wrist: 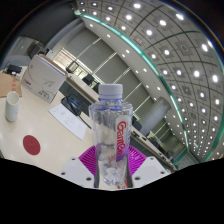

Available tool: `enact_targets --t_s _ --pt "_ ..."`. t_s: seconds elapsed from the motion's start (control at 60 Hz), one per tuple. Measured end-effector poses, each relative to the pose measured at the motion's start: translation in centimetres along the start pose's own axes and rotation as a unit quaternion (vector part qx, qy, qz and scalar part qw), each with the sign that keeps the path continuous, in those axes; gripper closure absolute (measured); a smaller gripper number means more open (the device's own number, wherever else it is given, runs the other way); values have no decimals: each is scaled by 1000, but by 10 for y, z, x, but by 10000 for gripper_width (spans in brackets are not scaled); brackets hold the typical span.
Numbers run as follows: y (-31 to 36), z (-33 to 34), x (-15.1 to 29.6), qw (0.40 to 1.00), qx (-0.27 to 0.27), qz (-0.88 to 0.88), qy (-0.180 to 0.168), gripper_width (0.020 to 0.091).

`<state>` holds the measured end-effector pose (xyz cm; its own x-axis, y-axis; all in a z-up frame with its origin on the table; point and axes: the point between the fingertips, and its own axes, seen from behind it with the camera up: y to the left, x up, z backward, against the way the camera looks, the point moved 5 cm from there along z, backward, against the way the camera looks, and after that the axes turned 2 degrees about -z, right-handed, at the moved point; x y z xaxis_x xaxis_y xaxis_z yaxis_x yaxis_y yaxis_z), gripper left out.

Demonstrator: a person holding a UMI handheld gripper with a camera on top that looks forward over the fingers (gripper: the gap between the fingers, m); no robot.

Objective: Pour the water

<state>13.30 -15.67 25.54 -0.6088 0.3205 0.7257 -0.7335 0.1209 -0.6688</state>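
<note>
One water bottle clamped upright in hand-held gripper, one cup well apart on table

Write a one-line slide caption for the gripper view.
Jaws shut on a capped water bottle, lifted above a table holding a white cup.

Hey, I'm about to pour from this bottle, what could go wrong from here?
The tongs grip the clear water bottle low on its body, so it may swing or slip when tilted. Its white cap looks still on, so nothing would pour. The white cup stands well off to the side on the table, so a reach could spill.
</note>
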Motion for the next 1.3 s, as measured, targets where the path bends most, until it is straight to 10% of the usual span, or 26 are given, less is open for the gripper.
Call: enact_targets --t_s 0.333,0.8,1.3 --pt "122 -5 160 934 -40 336 -113 733" --pt "252 -20 166 715 -63 670 -188 734" --pt "193 -9 159 935 53 337 -101 733"
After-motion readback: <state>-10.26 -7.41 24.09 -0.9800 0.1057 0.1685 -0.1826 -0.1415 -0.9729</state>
